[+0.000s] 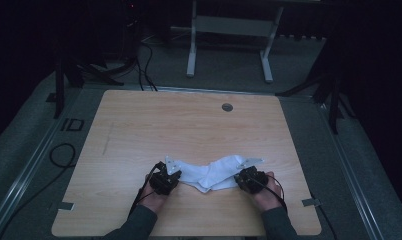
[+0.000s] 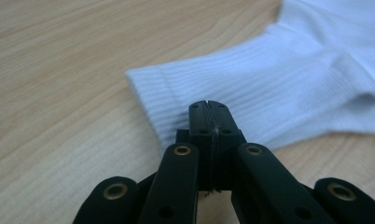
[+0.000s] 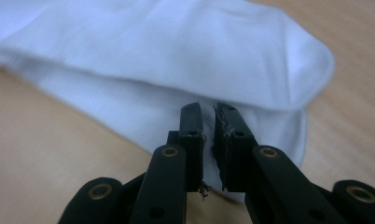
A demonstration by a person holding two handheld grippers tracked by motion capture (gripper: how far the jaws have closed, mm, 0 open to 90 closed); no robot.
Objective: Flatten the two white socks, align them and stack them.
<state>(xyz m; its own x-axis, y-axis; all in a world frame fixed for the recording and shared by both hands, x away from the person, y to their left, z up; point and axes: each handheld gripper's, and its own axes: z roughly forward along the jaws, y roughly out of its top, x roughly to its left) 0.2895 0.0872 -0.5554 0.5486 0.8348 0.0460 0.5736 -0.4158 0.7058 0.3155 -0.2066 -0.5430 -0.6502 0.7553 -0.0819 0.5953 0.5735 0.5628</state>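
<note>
White socks lie crumpled on the desk near its front edge. Both hands come in low from that edge, one at each end of the socks. Left claw is closed, tips over the ribbed cuff; can't tell if fabric is pinched. Right claw is slightly parted over the toe end. High view is dim. Bare desk beyond the socks.
</note>
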